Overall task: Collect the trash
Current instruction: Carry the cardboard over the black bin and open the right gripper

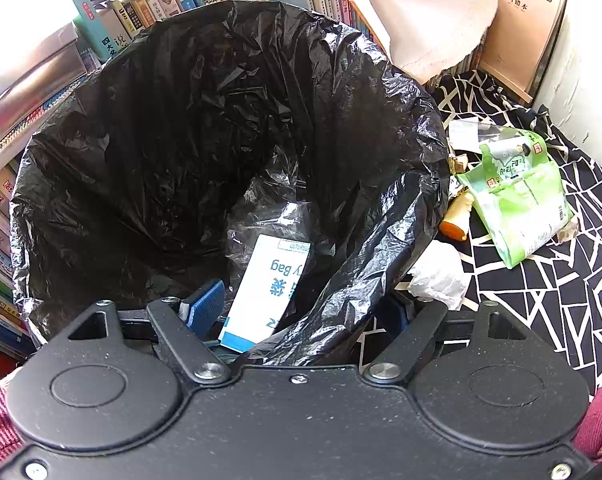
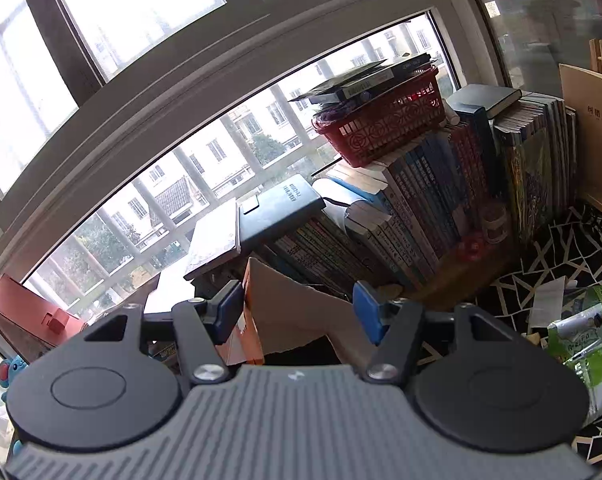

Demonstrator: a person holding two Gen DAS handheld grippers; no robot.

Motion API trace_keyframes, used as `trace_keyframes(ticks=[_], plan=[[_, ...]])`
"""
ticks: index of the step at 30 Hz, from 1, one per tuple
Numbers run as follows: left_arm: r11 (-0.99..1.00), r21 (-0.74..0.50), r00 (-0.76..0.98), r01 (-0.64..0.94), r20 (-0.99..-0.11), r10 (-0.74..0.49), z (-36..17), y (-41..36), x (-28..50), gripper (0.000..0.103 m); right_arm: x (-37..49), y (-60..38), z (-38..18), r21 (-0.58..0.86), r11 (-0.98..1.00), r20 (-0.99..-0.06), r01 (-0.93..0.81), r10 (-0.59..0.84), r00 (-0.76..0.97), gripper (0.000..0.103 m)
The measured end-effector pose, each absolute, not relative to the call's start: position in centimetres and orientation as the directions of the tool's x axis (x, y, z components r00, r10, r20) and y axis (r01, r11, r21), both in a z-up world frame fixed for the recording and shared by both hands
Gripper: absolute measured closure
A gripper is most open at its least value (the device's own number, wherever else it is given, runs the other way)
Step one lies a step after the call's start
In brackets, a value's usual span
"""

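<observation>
A black trash bag [image 1: 181, 140] lines a bin and gapes wide. At its bottom lies a white and blue packet [image 1: 269, 288]. My left gripper [image 1: 303, 308] is shut on the bag's near rim, with one blue pad [image 1: 205, 304] inside and the other finger outside, mostly hidden. My right gripper [image 2: 299, 314] is shut on a torn piece of cardboard [image 2: 293, 320], orange on one side. The same cardboard [image 1: 421, 12] hangs above the bag's far rim. On the patterned cloth beside the bag lie a green wrapper [image 1: 517, 200], a crumpled white tissue [image 1: 441, 276] and an orange scrap [image 1: 455, 224].
Rows of books [image 2: 413, 208] stand against the window, with a red basket [image 2: 385, 128] on top. A tan box [image 2: 593, 136] leans at the right. The black and white cloth [image 2: 541, 264] carries a paper slip [image 2: 547, 306] and the green wrapper [image 2: 585, 340].
</observation>
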State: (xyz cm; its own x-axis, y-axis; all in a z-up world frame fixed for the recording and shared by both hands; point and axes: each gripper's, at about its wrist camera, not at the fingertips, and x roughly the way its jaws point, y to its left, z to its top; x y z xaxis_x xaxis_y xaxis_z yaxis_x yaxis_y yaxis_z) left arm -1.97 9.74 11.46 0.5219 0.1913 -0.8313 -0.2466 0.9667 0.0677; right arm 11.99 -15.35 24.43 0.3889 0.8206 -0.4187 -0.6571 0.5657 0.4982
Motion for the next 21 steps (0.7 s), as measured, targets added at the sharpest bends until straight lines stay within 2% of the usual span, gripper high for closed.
trace_keyframes(ticks=[9,10,12,21], plan=[[0.967,0.067,0.522,-0.247,-0.831,0.191,11.4,9.7,-2.0,0.024,10.0,-11.8,24.6,0.457,0.508,-0.406,-0.730,0.850,0.337,0.040],[0.967,0.066,0.521,-0.246,-0.832,0.190,11.4,9.7,-2.0,0.024,9.9,-11.4,24.5,0.465,0.495,-0.410,-0.734,0.855,0.317,0.054],[0.967,0.064,0.520,-0.245,-0.833,0.186,11.4,9.8,-2.0,0.025,10.3,-10.4,23.6,0.546,0.444,-0.429,-0.711,0.877,0.218,0.066],[0.968,0.055,0.518,-0.244,-0.836,0.178,11.4,10.1,-2.0,0.024,10.8,-6.5,18.2,0.579,0.480,-0.566,-0.659,0.818,0.099,0.066]])
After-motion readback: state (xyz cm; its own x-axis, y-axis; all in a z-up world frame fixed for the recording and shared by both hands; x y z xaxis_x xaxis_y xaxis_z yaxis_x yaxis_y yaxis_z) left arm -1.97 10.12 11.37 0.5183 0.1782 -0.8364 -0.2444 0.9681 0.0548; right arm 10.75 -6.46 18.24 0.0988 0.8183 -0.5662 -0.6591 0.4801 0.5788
